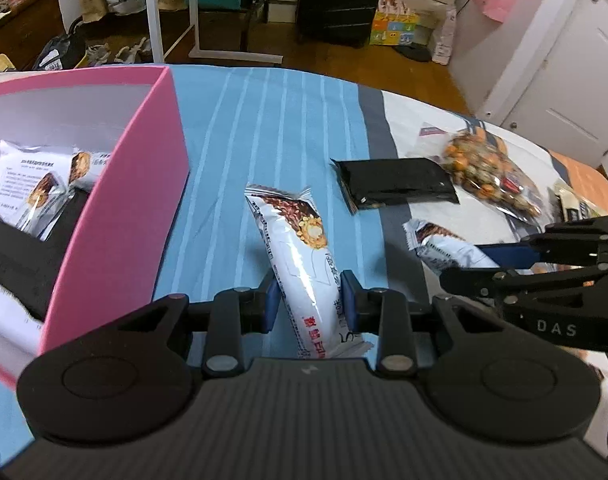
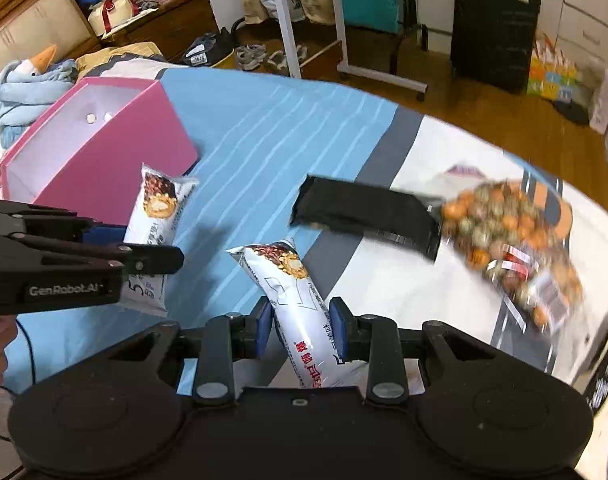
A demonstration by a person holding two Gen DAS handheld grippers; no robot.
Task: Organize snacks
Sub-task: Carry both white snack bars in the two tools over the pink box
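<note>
Both tools pinch white snack bars: left tool (image 1: pixel 310 300) grips one bar (image 1: pixel 299 256), right tool (image 2: pixel 304 326) another (image 2: pixel 293 300). Left of them sits the pink box (image 2: pixel 115 168). Slick wrappers, held near one end, could slip out.
</note>
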